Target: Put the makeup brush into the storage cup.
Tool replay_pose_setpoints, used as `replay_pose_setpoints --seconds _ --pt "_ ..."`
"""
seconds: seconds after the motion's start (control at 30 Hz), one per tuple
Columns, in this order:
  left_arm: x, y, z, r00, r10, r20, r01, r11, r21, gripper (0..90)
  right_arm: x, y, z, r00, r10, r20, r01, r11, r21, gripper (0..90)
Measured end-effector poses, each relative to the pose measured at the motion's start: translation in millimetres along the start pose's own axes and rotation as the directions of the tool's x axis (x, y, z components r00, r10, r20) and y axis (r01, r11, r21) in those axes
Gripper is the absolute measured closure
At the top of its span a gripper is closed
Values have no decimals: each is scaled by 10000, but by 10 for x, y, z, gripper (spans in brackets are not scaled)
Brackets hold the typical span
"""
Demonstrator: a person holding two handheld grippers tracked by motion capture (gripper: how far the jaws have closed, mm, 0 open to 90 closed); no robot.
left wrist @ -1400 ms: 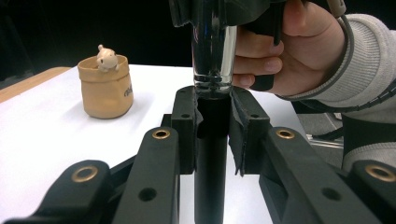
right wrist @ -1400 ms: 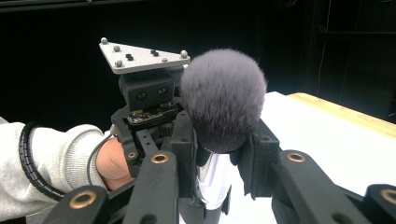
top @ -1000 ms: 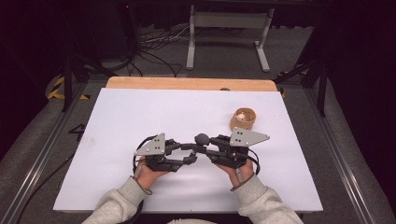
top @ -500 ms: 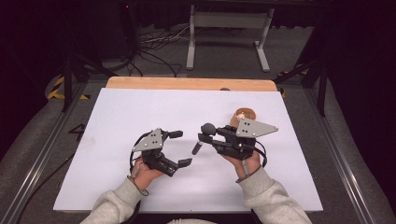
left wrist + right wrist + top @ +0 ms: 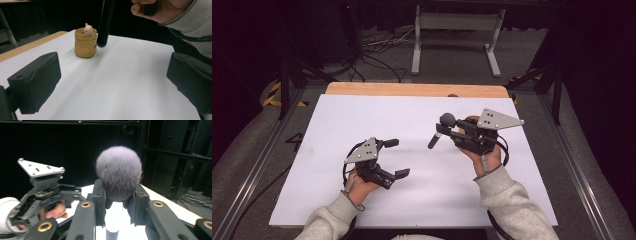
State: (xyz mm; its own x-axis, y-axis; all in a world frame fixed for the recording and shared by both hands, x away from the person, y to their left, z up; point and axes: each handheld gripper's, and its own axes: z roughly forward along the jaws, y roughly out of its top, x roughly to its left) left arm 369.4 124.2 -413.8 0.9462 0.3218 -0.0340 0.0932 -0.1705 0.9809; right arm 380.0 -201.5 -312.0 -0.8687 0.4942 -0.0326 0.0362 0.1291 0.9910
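A makeup brush [image 5: 439, 132] with a round grey head [image 5: 119, 172] and a black handle [image 5: 103, 25] hangs tilted above the white sheet, head up. My right gripper [image 5: 453, 131] is shut on it just below the head. My left gripper [image 5: 397, 158] sits lower left near the sheet. Its jaws have just been opening and stand wide apart with nothing between the pads [image 5: 37, 82]. A small tan cup [image 5: 85, 43] with a pale figure on its rim stands on the sheet behind the brush handle.
The white sheet [image 5: 362, 115] covers a table with a wooden far edge [image 5: 412, 89]. Beyond it are a metal stand [image 5: 457, 40] and cables on the floor. The left gripper's grey plate [image 5: 40, 168] shows ahead of the right gripper.
The left jaws opened and let go of the brush. The right gripper lifted the brush up and away to the right; the left gripper drew back slightly.
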Motion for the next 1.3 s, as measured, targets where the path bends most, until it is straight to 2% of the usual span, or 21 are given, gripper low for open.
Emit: replay_pose_setpoints --seconds 0.3,0.5,0.6,0.77,0.93,1.13,1.3 --pt "33 -25 -83 9999 -93 -120 93 9999 50 1 -243 124 -64 9970 4 776 -21 9998 214 703" --pt "44 -48 -156 9997 -80 -242 83 9999 110 1 -406 168 -91 9935 2 1141 -58 9988 488 702" --pt "54 -69 -204 9994 -64 -351 70 9999 150 1 -442 172 -106 9918 26 1277 -95 9985 530 703" --pt "67 -101 -278 9987 -43 -511 53 9998 200 0 -557 174 -151 9847 68 1744 -171 9982 575 702" --pt "64 -121 -319 9987 -230 -456 240 9995 206 1 -667 185 -187 9761 106 2171 -249 9977 632 702" --pt "43 -133 -357 9989 -98 -459 111 9995 279 1 -776 196 -217 9675 110 2528 -282 9975 645 702" --pt "40 -156 -379 9984 -201 -523 221 9991 372 1 -893 199 -234 9556 91 2946 -330 9965 762 702"
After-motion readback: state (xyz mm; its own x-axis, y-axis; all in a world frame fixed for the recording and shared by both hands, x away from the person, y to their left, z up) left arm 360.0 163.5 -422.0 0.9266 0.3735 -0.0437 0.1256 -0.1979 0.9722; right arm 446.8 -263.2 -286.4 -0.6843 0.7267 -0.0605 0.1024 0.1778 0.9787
